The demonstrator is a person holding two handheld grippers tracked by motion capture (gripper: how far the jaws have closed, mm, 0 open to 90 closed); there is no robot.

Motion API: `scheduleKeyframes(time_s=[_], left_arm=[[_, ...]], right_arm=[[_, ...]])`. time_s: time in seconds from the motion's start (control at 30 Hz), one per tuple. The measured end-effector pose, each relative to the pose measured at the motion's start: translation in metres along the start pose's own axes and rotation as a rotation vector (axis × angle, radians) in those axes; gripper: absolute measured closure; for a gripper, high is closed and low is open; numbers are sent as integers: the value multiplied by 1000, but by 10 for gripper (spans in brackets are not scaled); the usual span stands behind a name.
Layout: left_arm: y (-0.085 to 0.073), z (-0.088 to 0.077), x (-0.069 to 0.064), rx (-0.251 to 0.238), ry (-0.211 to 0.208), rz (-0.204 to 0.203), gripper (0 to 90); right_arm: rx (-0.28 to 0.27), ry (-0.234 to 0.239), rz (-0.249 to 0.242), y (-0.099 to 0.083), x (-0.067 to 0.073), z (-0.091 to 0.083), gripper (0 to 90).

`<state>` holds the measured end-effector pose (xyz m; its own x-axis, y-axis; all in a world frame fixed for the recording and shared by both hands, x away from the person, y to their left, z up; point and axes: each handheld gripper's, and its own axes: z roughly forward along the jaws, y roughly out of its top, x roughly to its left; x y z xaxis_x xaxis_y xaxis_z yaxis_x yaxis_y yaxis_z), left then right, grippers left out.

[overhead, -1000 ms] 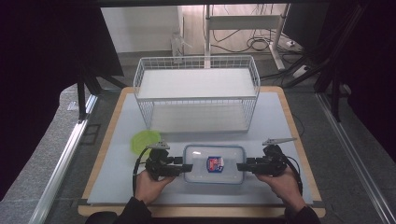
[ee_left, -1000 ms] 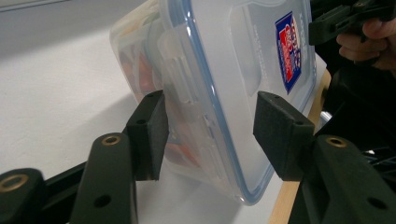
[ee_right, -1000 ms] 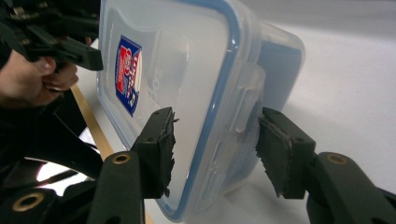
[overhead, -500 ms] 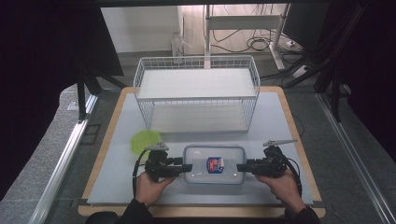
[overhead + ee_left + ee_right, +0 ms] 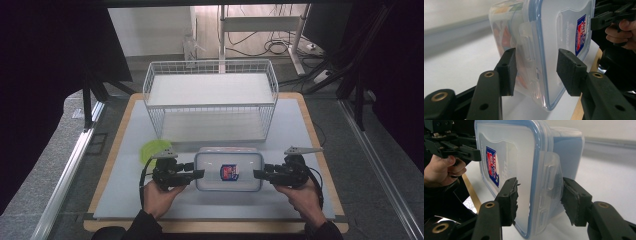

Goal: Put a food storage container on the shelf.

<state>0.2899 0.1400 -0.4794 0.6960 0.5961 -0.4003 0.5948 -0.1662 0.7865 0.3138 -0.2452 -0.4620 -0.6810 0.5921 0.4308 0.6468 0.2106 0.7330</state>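
A clear plastic container (image 5: 228, 171) with a blue-rimmed clip lid and a red-and-blue sticker lies flat on the white mat (image 5: 300, 130), near the front. My left gripper (image 5: 197, 174) is at its left end and my right gripper (image 5: 257, 174) at its right end, both pointing inward. In the left gripper view the container's (image 5: 554, 37) latch end sits between the jaws of the left gripper (image 5: 536, 53), which have just been closing; a narrow gap shows at the lid side. In the right gripper view the right gripper (image 5: 540, 182) pinches the container (image 5: 511, 157) across its side latch.
A white two-tier wire basket (image 5: 210, 95) stands behind the container, mid-table. A lime-green flat object (image 5: 152, 148) lies just behind the left gripper. The wooden table edge (image 5: 320, 150) frames the mat, and a metal rail (image 5: 65, 175) runs along the left.
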Motion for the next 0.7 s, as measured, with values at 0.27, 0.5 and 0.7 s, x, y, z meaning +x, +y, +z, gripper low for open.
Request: scheduleKeyframes(time_s=[0.27, 0.5, 0.7], left_arm=[[15, -12, -4, -10, 25, 21, 515], [35, -24, -5, -27, 41, 41, 514], [52, -35, -7, -39, 64, 60, 513]], right_arm=[[-23, 6, -30, 14, 7, -3, 489], [-57, 9, -69, 36, 13, -5, 489], [-84, 20, -89, 51, 16, -6, 490]])
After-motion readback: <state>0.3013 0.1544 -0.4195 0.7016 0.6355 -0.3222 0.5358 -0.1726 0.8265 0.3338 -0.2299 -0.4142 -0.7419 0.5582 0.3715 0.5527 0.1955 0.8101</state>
